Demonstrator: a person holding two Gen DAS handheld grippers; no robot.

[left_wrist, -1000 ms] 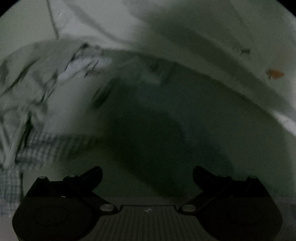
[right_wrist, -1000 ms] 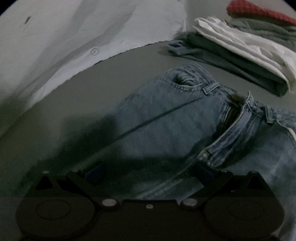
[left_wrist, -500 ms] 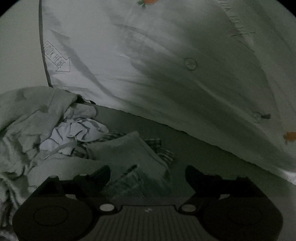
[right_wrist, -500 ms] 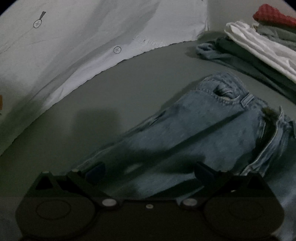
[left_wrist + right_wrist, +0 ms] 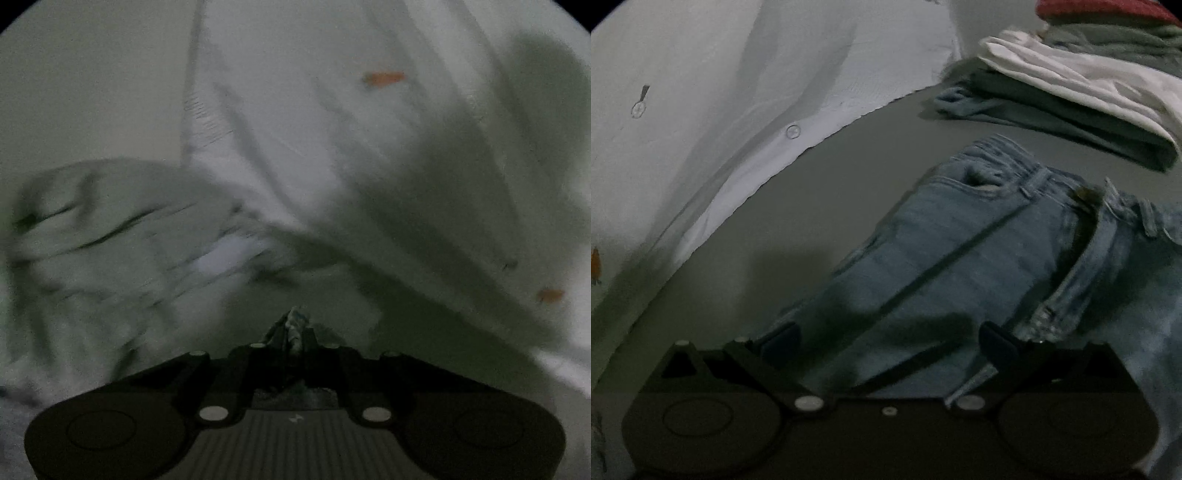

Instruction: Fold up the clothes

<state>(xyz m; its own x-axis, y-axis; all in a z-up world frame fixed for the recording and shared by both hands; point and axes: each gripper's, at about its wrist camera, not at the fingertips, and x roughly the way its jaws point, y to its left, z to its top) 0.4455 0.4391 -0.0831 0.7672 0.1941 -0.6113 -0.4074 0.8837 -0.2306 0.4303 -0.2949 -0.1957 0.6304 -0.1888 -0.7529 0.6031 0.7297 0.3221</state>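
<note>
Left gripper (image 5: 293, 332) has just been closing and its jaws are pinched together at lower centre of the left wrist view, a scrap of fabric (image 5: 295, 325) caught between the pads. A blurred heap of pale clothes (image 5: 110, 251) fills the left of that frame, a white sheet (image 5: 351, 147) the upper right. On the other side, the right gripper (image 5: 886, 341) is spread wide low in its frame, over the blue jeans (image 5: 960, 251) lying centre-right on the grey surface (image 5: 831, 192), clamping nothing. A folded stack (image 5: 1089, 85) sits upper right
</note>
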